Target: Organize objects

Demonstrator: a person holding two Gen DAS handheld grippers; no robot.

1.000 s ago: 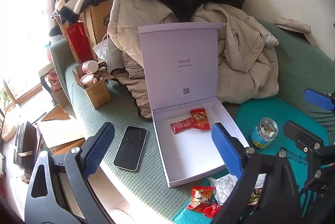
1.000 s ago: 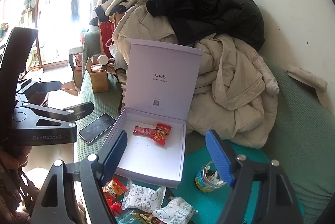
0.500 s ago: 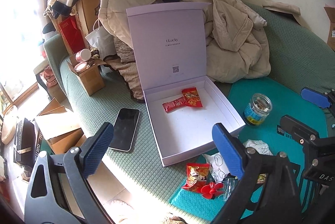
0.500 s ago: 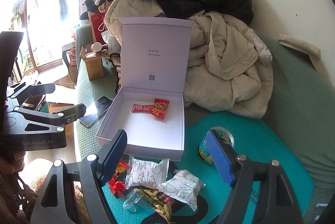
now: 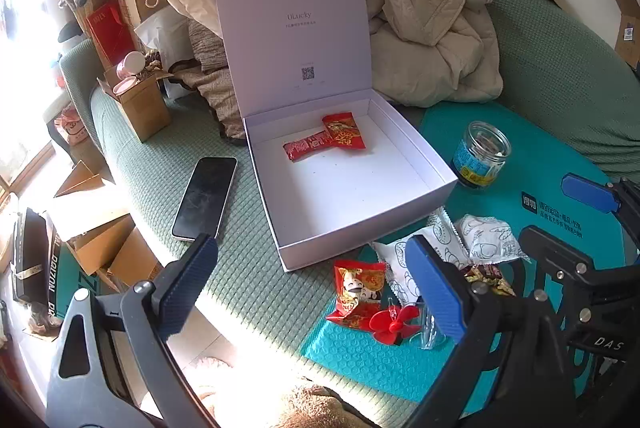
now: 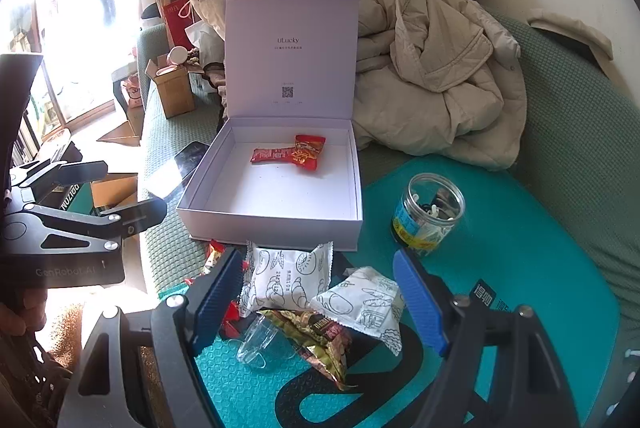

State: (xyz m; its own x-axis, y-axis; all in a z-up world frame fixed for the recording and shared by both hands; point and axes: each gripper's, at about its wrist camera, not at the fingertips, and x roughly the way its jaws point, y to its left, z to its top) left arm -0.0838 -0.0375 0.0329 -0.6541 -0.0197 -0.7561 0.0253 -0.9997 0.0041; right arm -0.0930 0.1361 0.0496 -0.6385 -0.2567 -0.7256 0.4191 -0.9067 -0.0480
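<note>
A white box (image 5: 344, 192) stands with its lid up on the green sofa, holding two red snack packets (image 5: 344, 130). In front of it, on the teal mat (image 6: 500, 228), lie two white packets (image 6: 286, 280), a red packet (image 5: 358, 292), a red propeller toy (image 5: 394, 324), a clear cup (image 6: 256, 342) and a dark gold packet (image 6: 316, 336). A glass jar (image 6: 430, 216) stands right of the box. My left gripper (image 5: 312, 248) hangs open over the sofa's front edge, holding nothing. My right gripper (image 6: 317, 258) is open above the white packets, apart from them.
A black phone (image 5: 205, 198) lies left of the box. Coats (image 6: 432, 76) are piled behind it. A small cardboard carton (image 5: 140, 104) with pink cups sits at the sofa's far left. Flattened cartons (image 5: 100, 240) lie on the floor below the sofa edge.
Both grippers have come down and tilted toward the snacks on the mat, so the pile now fills the lower part of both views. The jaws stay as wide as before.
</note>
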